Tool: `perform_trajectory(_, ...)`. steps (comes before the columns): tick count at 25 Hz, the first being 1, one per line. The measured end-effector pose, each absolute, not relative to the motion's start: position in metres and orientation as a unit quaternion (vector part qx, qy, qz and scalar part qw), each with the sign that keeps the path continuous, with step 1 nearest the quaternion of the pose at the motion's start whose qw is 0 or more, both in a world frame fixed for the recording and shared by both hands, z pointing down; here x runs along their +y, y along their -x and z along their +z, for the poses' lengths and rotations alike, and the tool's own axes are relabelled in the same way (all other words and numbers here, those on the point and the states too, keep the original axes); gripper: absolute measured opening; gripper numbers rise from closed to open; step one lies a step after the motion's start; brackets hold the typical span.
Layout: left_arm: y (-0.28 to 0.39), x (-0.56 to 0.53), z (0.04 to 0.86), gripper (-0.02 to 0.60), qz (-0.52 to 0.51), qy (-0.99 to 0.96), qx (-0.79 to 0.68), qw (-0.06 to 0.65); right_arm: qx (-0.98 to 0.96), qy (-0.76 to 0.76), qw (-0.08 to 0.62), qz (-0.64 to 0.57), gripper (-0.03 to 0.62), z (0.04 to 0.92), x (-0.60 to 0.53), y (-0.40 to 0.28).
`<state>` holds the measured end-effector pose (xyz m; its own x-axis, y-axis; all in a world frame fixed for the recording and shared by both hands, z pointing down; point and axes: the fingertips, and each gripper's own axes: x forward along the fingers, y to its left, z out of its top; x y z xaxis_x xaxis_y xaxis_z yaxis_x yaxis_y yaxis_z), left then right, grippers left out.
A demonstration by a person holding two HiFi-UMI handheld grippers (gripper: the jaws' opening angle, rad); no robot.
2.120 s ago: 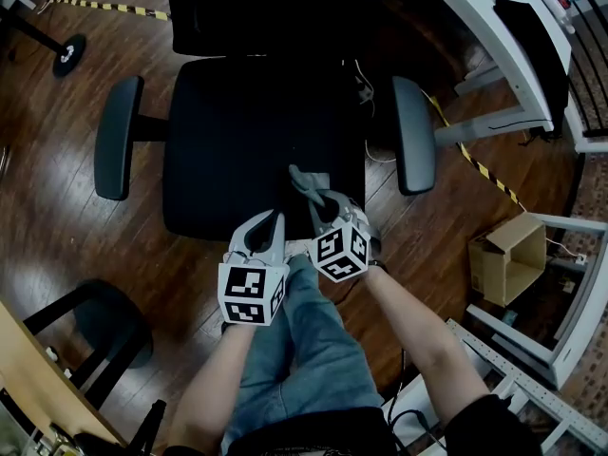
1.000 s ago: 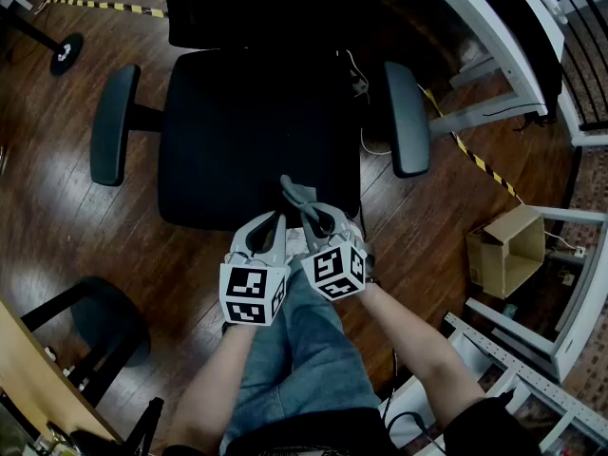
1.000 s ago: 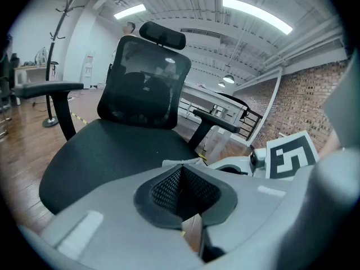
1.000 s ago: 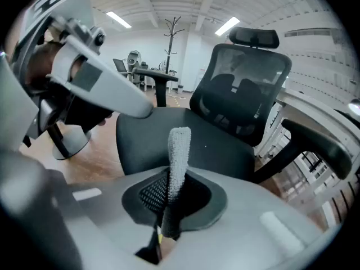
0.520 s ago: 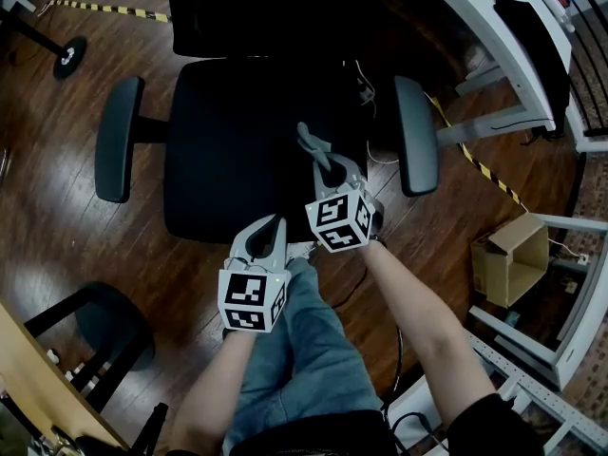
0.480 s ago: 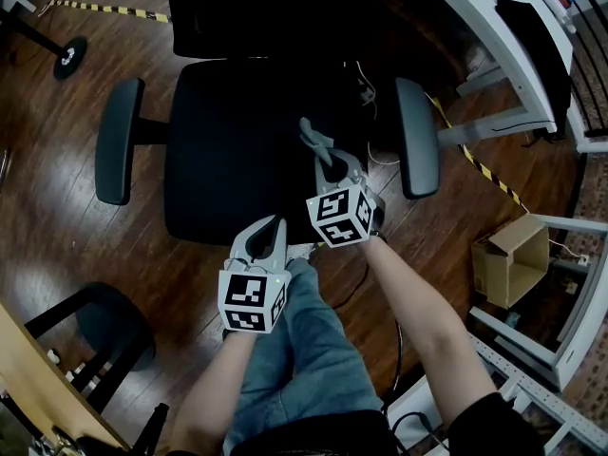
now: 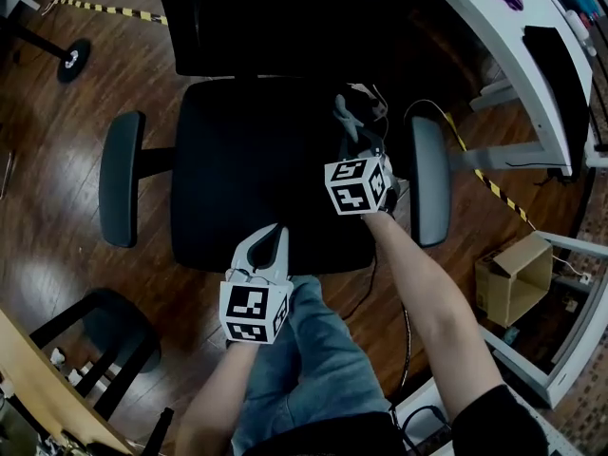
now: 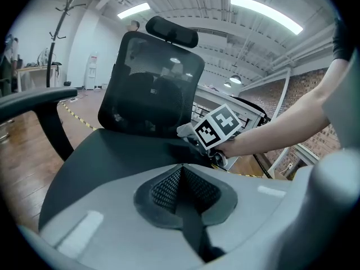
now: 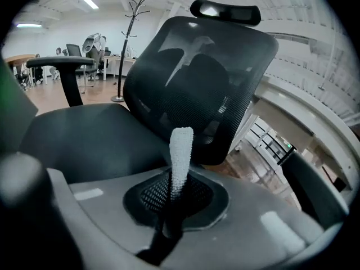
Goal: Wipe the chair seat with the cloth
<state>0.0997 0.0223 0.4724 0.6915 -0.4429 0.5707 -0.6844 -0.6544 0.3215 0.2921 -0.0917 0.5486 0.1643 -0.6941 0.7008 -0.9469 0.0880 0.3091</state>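
Chair seat [image 7: 249, 174], black and padded, begins just past the person's knees in blue jeans [image 7: 309, 369]. To the person's left, close in, a black stool [image 7: 100, 326] stands on the dark wood floor [image 7: 57, 236].

Nearest on the chair, the left gripper [image 7: 274, 231] hangs over the seat's front edge, a little right of its middle. Its own view shows the jaws pressed together with nothing between them. Off to the right, on the floor, sits an open cardboard box [image 7: 513, 278].

Farther along, over the seat's rear right corner, the right gripper [image 7: 355, 142] is held just beside the right armrest [image 7: 429, 193]. Its jaws are clamped on the cloth [image 9: 180, 153], a pale, nubby strip that sticks up out of them and points toward the backrest [image 9: 202, 77]. In the head view the cloth lies above the back right part of the seat, near the backrest's foot. Whether it touches the padding cannot be told. The left armrest [image 7: 121, 179] stands well apart on the opposite side.

Behind the seat rises the dark mesh backrest, topped by a headrest [image 9: 225, 10]. Beyond the right armrest runs a white desk [image 7: 494, 55], and yellow-and-black striped tape [image 7: 104, 8] crosses the floor at the far left. Far off in the room stands a coat stand [image 9: 132, 16].
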Motion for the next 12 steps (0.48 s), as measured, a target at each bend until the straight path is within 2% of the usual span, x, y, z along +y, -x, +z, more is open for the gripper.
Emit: perform_trajectory(12, -0.129, -0.036, 0.481, 0.005, 0.226, -0.877, -0.325, 0.272, -0.593, -0.653, 0.439, 0.172, 0.0, 0.574, -0.148, -0.355)
